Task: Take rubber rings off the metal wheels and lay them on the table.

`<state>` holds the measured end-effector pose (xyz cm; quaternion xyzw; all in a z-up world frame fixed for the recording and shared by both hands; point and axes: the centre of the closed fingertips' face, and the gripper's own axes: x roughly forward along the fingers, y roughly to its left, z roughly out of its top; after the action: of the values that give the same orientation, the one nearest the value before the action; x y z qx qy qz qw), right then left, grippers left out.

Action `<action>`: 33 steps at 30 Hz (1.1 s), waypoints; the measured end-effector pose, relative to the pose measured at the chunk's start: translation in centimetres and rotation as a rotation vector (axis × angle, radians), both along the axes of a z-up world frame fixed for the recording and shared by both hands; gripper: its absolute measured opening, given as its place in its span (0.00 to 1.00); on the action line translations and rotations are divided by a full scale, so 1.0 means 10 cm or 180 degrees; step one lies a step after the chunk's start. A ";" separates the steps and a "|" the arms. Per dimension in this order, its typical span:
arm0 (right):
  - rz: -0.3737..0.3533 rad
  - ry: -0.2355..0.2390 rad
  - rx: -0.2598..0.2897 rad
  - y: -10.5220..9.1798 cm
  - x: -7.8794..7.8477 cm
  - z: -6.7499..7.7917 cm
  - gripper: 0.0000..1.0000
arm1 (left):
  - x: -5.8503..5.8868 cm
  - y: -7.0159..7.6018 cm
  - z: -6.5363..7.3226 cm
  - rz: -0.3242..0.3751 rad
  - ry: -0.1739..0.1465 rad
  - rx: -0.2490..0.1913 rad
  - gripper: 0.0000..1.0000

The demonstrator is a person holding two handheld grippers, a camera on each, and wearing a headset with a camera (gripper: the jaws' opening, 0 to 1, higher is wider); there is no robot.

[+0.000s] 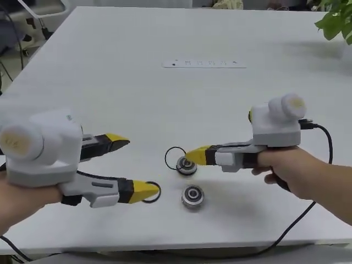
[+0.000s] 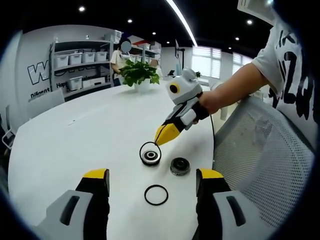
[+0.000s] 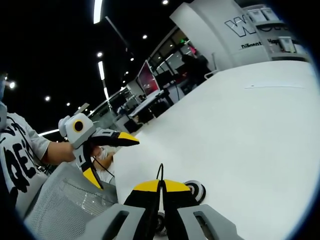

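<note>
right gripper (image 1: 195,155) jaws pressed together, pinching rubber ring (image 1: 175,148) at wheel (image 1: 186,166), lower centre | left gripper (image 1: 137,165) jaws spread | ring looks light, thin, stretchy: grip its free edge

A flat white strip (image 1: 203,64), perhaps a power strip, lay far ahead of me; a leafy plant (image 1: 335,22) stood at the far right.

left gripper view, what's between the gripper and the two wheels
A loose rubber ring lying flat on the table, short of both metal wheels, seen in the left gripper view.
</note>
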<state>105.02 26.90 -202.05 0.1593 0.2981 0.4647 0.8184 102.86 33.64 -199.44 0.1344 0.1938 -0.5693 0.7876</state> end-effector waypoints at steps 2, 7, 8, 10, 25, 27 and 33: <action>0.0022 0.0003 0.0008 0.03 -0.01 0.02 0.00 | 0.00 0.02 0.00 0.0012 0.0000 -0.0005 0.70; 0.0064 0.0029 0.0040 0.10 -0.04 0.04 0.00 | -0.02 0.07 0.00 0.0031 0.0001 -0.0001 0.71; 0.0072 0.0034 0.0042 0.10 -0.05 0.04 0.00 | -0.02 0.08 -0.01 0.0034 -0.0006 0.0010 0.72; 0.0087 0.0053 0.0056 0.12 -0.06 0.04 0.00 | -0.03 0.10 -0.01 0.0043 0.0008 0.0009 0.72; 0.0150 0.0175 0.0103 0.22 -0.13 0.02 0.00 | -0.05 0.15 -0.02 0.0083 0.0013 0.0011 0.74; 0.0165 0.0204 0.0112 0.25 -0.14 0.02 0.00 | -0.05 0.16 -0.03 0.0080 0.0009 0.0017 0.74; 0.0222 0.0254 0.0109 0.31 -0.18 -0.02 0.00 | -0.05 0.19 -0.03 0.0106 0.0013 0.0015 0.74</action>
<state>103.25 29.98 -202.25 0.1812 0.3279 0.4912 0.7863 102.38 35.53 -199.71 0.1318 0.1990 -0.5559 0.7963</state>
